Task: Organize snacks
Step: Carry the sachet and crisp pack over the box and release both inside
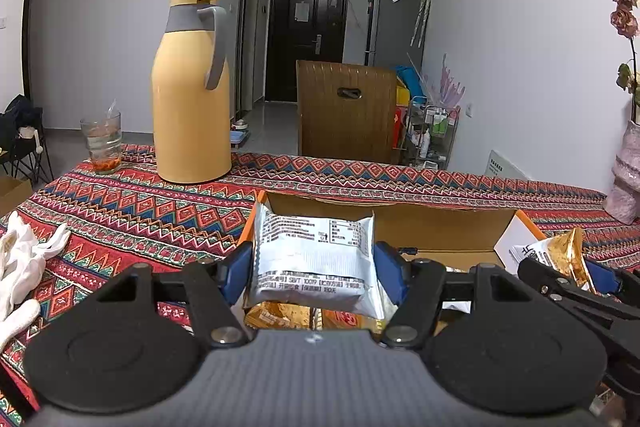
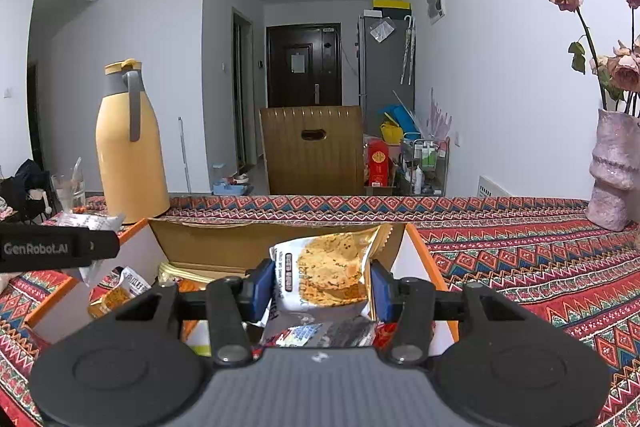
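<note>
left gripper [image 1: 314,263] clamps silver packet [image 1: 312,251]; right gripper [image 2: 322,285] clamps cracker packet [image 2: 328,275]

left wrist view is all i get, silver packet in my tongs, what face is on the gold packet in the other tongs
Observer: The right tongs grip the gold foil snack packet with its printed cracker picture facing the camera.
Operator: anything under it
Observer: A dark red-and-grey printed packet lies below, inside the orange-edged cardboard box.
Operator: whats right of the box
Observer: A pink textured vase with dried roses stands on the patterned tablecloth.
</note>
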Motion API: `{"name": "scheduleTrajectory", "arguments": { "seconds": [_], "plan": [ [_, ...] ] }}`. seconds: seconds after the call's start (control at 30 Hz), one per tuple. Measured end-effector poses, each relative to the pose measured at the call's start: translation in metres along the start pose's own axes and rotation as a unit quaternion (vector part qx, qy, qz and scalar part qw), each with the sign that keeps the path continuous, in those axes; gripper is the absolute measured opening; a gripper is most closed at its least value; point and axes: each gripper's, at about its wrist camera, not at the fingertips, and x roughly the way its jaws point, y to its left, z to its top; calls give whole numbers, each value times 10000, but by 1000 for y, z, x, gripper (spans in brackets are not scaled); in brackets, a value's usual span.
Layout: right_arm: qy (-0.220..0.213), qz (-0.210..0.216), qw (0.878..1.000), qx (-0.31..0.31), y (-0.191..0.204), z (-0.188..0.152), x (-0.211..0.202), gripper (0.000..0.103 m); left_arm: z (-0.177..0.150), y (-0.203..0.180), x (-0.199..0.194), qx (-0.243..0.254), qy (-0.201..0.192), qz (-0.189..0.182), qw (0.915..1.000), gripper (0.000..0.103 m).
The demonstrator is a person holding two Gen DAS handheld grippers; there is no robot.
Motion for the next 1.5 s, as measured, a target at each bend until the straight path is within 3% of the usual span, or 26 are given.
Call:
{"name": "scheduleTrajectory", "arguments": {
  "seconds": [0.2,0.3,0.37,0.43,0.53,1.5],
  "plan": [
    [9,13,10000,-11,1,-2,-1,55,-3,-1,-4,-10,-34,9,10000,70],
    [-40,-15,10000,-4,0,-1,-4,58,-3,-1,-7,1,-135,21,9999,80],
    [-59,-3,10000,33,-1,-1,-6,82,-3,-1,-9,3,-188,50,9998,88],
    [-145,-99,9998,53,-1,-1,-10,95,-3,0,-11,-25,-236,56,9997,100],
    [-189,-110,9996,174,-5,0,-14,103,-3,1,-14,-84,-335,86,9994,103],
    [-291,-142,9992,224,-6,1,-36,103,-3,3,-25,-184,-361,-47,9992,103]
  ]
}}
